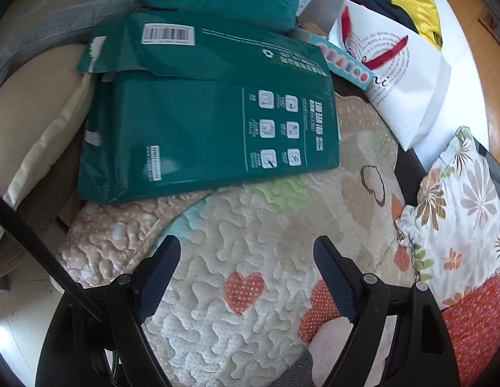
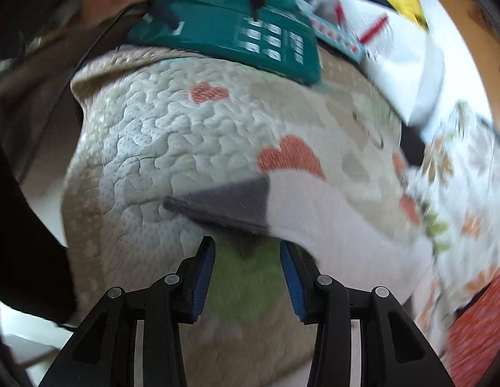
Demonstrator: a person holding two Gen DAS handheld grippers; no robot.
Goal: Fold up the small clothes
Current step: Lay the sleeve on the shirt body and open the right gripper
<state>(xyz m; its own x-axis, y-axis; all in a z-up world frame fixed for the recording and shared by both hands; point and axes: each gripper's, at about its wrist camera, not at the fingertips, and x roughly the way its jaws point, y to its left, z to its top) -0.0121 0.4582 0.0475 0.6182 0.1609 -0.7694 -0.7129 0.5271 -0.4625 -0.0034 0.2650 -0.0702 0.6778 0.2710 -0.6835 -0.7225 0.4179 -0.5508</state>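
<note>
Both tongs (image 1: 246, 251) (image 2: 247, 246) agape, empty; sock (image 2: 282, 206) lies crosswise, grey end pointing left.

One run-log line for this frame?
left hand-held gripper: open, empty | right hand-held gripper: open, empty | pink-grey sock: flat on quilted mat

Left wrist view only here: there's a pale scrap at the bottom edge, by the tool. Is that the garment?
Observer: Likely. The right wrist view shows a pale sock with a grey end lying on the quilt.
Operator: Right tool holding it?
Observer: No. The right tool is open with nothing between its pads; the sock lies just ahead of it.
Operator: Which way does the grey end point?
Observer: Toward the picture's left, away from the floral cloth.
</note>
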